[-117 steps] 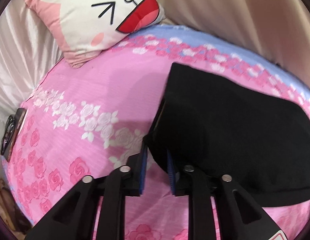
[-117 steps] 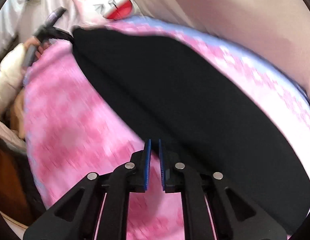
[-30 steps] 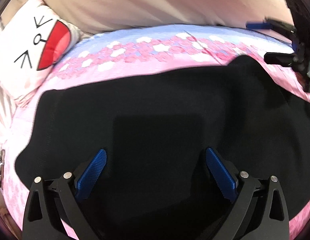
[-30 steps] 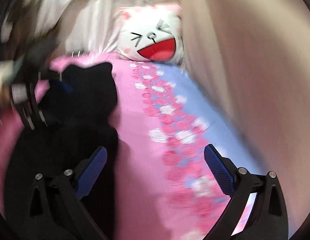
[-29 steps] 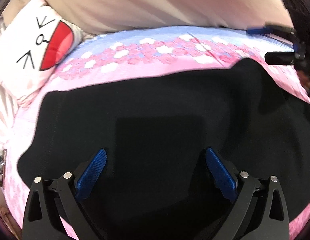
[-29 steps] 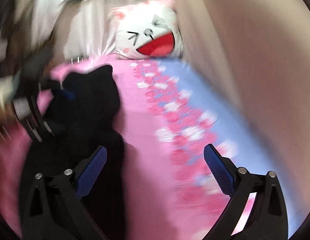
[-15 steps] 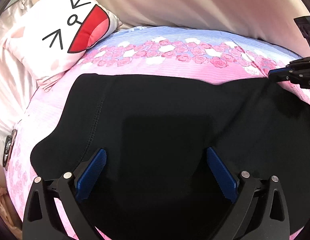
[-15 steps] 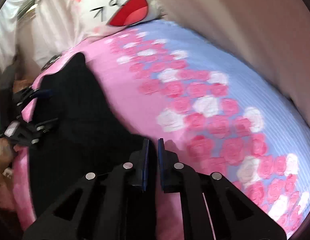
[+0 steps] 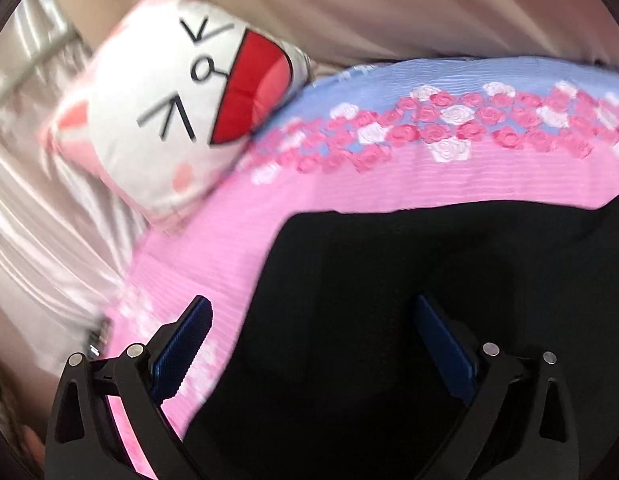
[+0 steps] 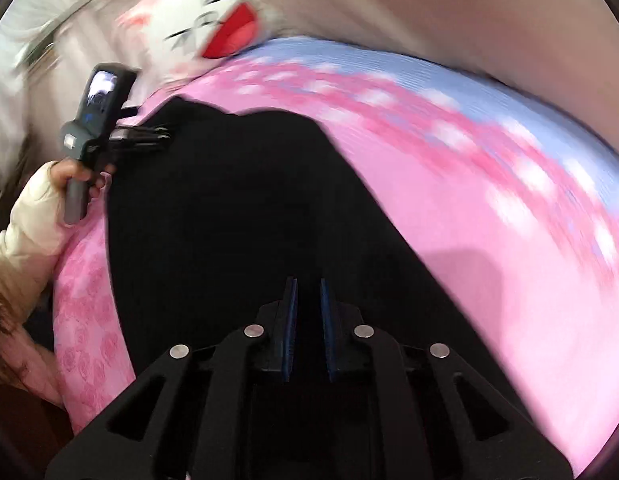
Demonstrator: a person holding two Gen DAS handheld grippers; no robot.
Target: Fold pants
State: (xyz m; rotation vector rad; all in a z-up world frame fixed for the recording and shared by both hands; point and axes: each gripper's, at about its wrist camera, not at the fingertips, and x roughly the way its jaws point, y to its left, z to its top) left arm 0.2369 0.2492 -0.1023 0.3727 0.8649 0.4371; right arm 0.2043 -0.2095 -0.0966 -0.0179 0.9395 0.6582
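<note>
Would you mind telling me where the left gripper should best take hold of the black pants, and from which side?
Probably the pants' curved left edge, where the black cloth ends on the pink bedsheet. The left gripper is open and already straddles that edge, one finger over sheet, the other over cloth. Coming in low from the pillow side lets a finger slip under the flat fabric.

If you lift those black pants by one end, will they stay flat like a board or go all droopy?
Probably droopy. The black pants lie limp on the pink bedspread, following its curve, so they look soft. Their far edge wavers instead of running straight, which suggests thin cloth that sags. The right gripper pinches them with its fingers nearly closed, so the layer is likely thin and light.
</note>
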